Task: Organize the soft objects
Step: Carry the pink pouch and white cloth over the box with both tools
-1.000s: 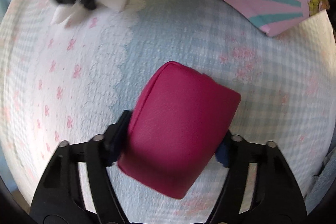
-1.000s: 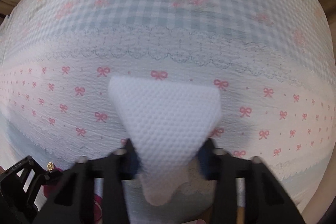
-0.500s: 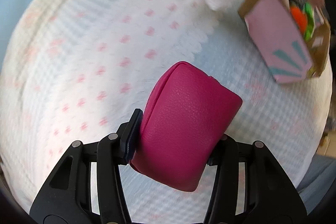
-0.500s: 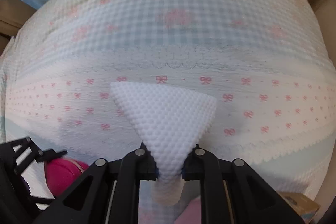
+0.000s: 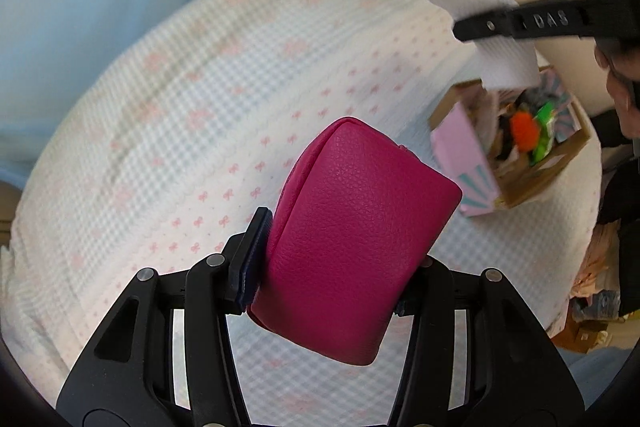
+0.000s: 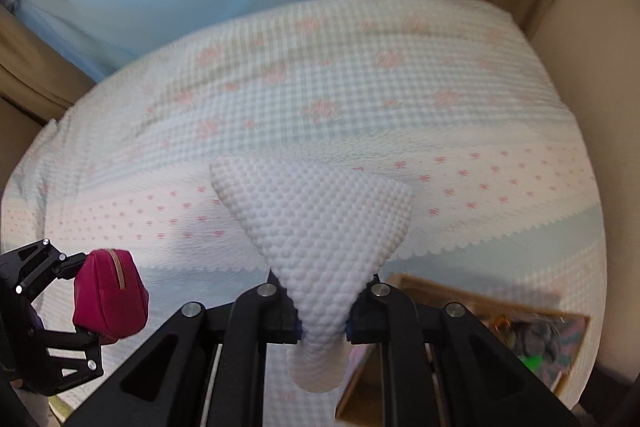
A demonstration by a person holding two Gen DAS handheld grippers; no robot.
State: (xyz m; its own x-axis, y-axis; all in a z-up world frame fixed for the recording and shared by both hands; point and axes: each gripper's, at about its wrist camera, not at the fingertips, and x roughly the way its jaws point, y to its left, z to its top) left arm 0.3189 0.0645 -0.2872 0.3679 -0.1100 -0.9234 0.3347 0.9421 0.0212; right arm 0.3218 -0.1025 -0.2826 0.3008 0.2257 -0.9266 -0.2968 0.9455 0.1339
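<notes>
The magenta pouch (image 5: 352, 251) is being clamped off-centre by the left gripper (image 5: 326, 277), above the bedspread (image 5: 192, 131); it could be twisted loose. The white sponge (image 6: 320, 231) is being pinched thin by the right gripper (image 6: 322, 323) and could be dropped short of the box (image 6: 496, 311).

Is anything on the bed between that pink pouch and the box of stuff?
No: in the left wrist view only bare bedspread shows between the pink pouch and the box.

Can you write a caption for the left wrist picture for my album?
Left tool holds a magenta leather pouch above the bow-print bed cover.
</notes>
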